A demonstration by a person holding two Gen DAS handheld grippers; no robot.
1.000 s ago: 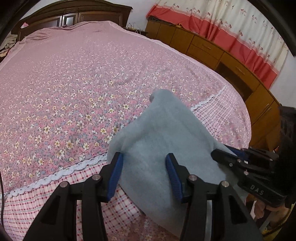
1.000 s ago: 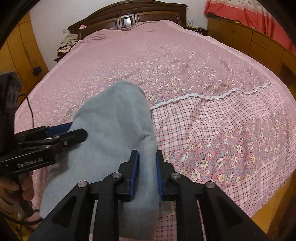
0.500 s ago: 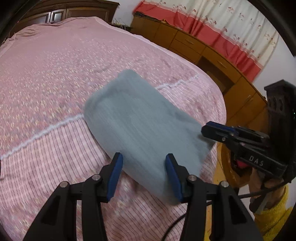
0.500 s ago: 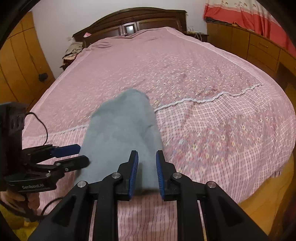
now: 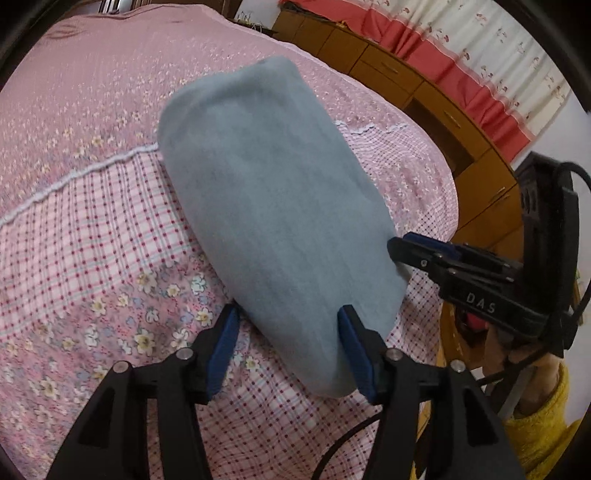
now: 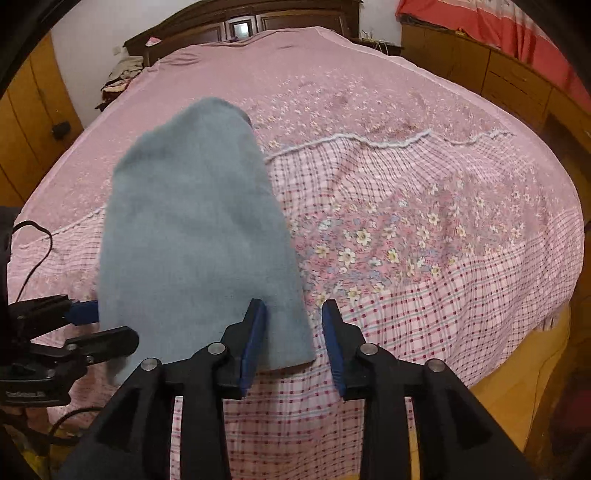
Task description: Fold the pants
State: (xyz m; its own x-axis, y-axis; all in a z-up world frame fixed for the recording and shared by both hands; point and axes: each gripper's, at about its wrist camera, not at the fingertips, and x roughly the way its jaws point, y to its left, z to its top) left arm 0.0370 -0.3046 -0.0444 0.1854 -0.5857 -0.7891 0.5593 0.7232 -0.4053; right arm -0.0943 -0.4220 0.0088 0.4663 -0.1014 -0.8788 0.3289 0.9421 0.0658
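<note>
The folded grey-blue pants (image 5: 273,206) lie lengthwise on the pink bedspread (image 5: 92,229), near the foot edge of the bed. My left gripper (image 5: 290,349) straddles their near end. Its jaws are opening, and the left pad stands just clear of the cloth. In the right wrist view the pants (image 6: 192,229) sit left of centre, with my right gripper (image 6: 293,343) over their near right corner. Its jaws are opening too: cloth is between them and the right pad is apart from it. Each gripper appears in the other's view, the right gripper (image 5: 402,245) and the left gripper (image 6: 107,326).
A dark wooden headboard (image 6: 258,18) closes the far end of the bed. Wooden cabinets (image 5: 424,85) under a red and white curtain (image 5: 480,55) line the right side. A heap of clothes (image 6: 122,74) lies by the headboard. A yellow sleeve (image 5: 546,435) and cables hang beside the bed.
The pants have come down onto the bedspread near the foot edge. Both grippers drew back toward that edge, and their jaws stand wider than before, the right one no longer pinching the cloth.
</note>
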